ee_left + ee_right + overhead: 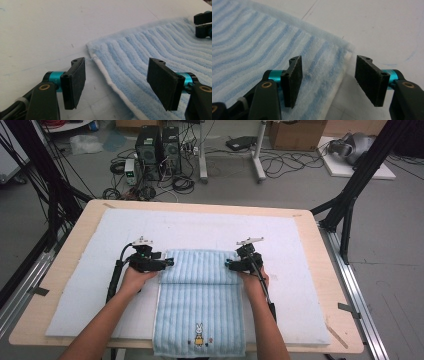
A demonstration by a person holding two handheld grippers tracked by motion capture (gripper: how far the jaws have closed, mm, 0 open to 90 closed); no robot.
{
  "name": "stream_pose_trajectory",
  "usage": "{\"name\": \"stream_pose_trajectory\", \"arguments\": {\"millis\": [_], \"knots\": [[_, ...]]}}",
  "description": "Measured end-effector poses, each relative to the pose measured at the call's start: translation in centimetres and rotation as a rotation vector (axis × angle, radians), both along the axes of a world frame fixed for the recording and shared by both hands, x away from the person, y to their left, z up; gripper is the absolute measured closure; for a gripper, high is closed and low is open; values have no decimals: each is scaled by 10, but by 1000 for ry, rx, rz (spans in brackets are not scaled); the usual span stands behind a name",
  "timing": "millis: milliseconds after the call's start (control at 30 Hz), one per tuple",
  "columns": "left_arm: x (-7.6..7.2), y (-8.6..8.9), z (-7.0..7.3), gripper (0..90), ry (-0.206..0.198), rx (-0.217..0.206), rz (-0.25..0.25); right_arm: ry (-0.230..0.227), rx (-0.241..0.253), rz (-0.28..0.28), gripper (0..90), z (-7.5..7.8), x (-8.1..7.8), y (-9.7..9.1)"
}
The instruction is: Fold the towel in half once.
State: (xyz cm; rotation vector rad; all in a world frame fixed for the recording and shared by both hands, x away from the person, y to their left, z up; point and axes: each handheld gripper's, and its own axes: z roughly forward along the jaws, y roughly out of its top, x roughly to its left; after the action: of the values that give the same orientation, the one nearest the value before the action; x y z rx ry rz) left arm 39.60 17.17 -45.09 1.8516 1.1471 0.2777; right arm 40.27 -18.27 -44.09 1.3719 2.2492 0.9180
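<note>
— Blue ribbed towel lies on the white mat, its far part folded back over itself and its near end hanging over the table edge; from above we hold the left gripper and right gripper at the fold's two ends.

— Along our left gripper?

— Jaws apart, nothing between the pads, over the towel's white-hemmed edge.

— And our right gripper?

— Apart too, empty, over the towel's corner.

No legible text, brand, number or sign appears. The towel carries a small rabbit motif, low centre of the high view, without lettering.
</note>
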Motion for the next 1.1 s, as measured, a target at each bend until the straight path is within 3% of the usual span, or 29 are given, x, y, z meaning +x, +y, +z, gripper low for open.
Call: {"name": "stream_pose_trajectory", "arguments": {"millis": [100, 200, 233, 267, 300, 333, 400, 567, 667, 867, 1100], "knots": [[1, -5, -1, 362, 0, 28, -13, -13, -22, 10, 437, -1, 1, 3], [-3, -13, 0, 451, -59, 156, -21, -37, -57, 87, 595, 1, -1, 7], [-4, -14, 0, 516, -79, 186, -22, -40, -63, 98, 633, 1, -1, 9], [-4, -13, 0, 575, -79, 183, -19, -38, -59, 102, 667, 1, -2, 9], [-4, -11, 0, 644, -70, 158, -33, -34, -50, 103, 710, 1, -2, 9], [-3, -9, 0, 798, -61, 131, -55, -29, -40, 101, 784, 2, -2, 8], [-3, -9, 0, 864, -61, 121, -57, -25, -37, 92, 832, 2, -1, 6], [-3, -3, 5, 870, -83, 35, -32, -53, -43, 88, 845, 4, -2, 6], [-4, 2, 11, 873, -101, -17, -22, -84, -16, 98, 844, 9, -6, 5], [-15, 10, 24, 873, -124, -85, -51, -139, 7, 121, 844, 25, -19, 1], [-36, 18, 32, 872, -144, -126, -101, -191, 51, 151, 842, 41, -43, -5]]}}
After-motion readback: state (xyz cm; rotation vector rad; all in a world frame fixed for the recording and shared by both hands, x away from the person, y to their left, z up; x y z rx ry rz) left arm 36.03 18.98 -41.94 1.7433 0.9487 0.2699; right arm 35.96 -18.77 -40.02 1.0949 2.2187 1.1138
